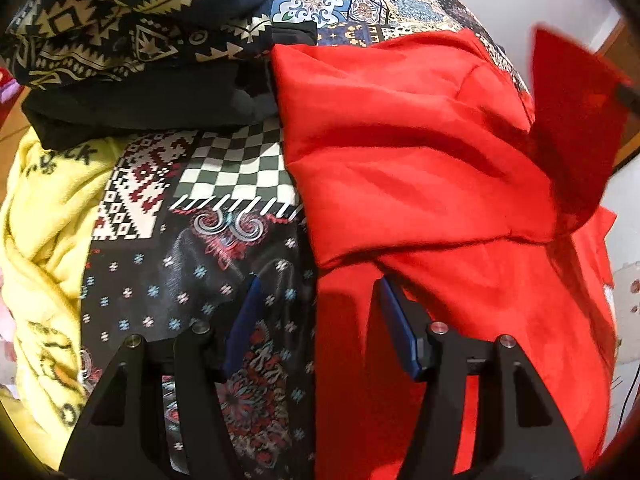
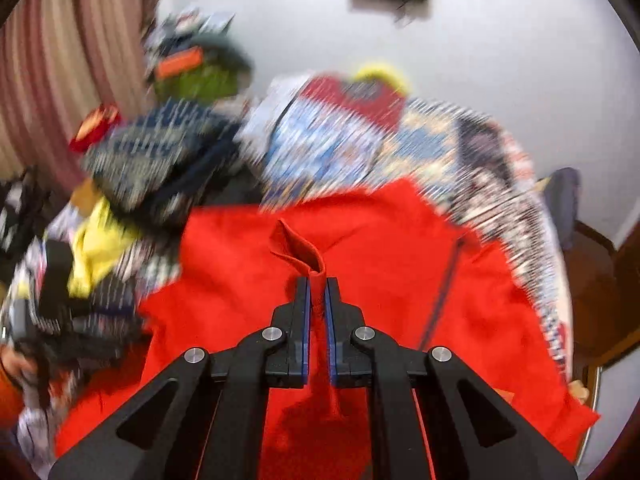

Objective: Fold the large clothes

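Observation:
A large red garment [image 1: 420,152] lies rumpled on a patchwork-patterned cover [image 1: 240,272]. My left gripper [image 1: 318,284] is open and empty, low over the garment's left edge where it meets the cover. In the right wrist view, which is motion-blurred, my right gripper [image 2: 318,284] is shut on a fold of the red garment [image 2: 308,256] and holds it lifted above the rest of the cloth [image 2: 380,240]. That lifted red flap also shows at the right of the left wrist view [image 1: 576,120].
A yellow printed garment [image 1: 44,248] lies at the left. A dark blue and gold patterned cloth [image 1: 132,20] sits on a black garment [image 1: 140,108] at the back left. White wall [image 2: 480,60] and a pink curtain [image 2: 48,80] stand beyond.

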